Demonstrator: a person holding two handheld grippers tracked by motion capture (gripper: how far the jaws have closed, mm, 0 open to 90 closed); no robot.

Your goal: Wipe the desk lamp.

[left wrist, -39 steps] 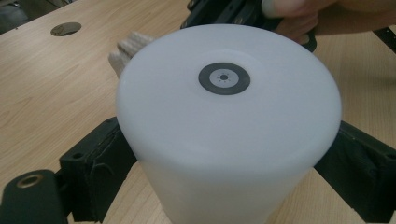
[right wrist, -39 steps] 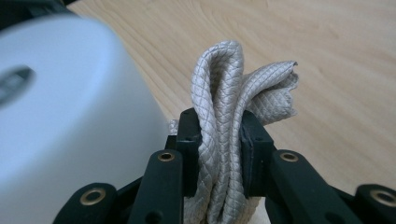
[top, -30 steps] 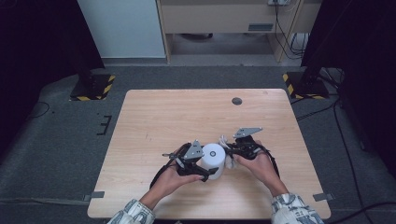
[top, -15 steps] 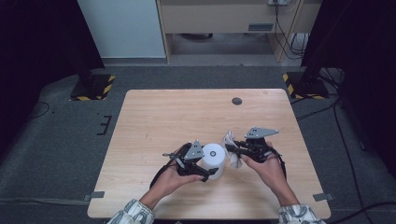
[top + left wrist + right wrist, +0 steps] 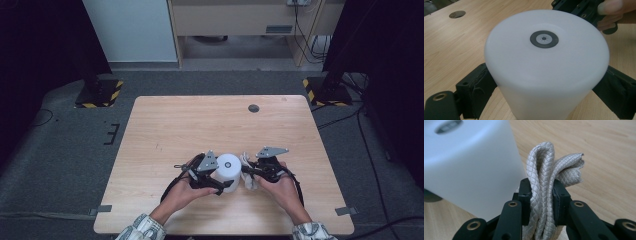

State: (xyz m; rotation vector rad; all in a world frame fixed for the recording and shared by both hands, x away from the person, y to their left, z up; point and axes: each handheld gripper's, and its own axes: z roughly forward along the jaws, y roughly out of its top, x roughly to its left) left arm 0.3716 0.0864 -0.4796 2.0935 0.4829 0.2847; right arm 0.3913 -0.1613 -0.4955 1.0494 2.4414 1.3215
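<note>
I see the left gripper (image 5: 216,176) clamping an upright white cylinder (image 5: 228,171); right gripper (image 5: 248,174) jaws pinch folded grey quilted cloth (image 5: 549,185) beside it.

Cylinder (image 5: 229,170) on table (image 5: 200,125) near its front edge, left hand-held gripper (image 5: 218,181) around it, folded cloth (image 5: 248,171) just right.
</note>
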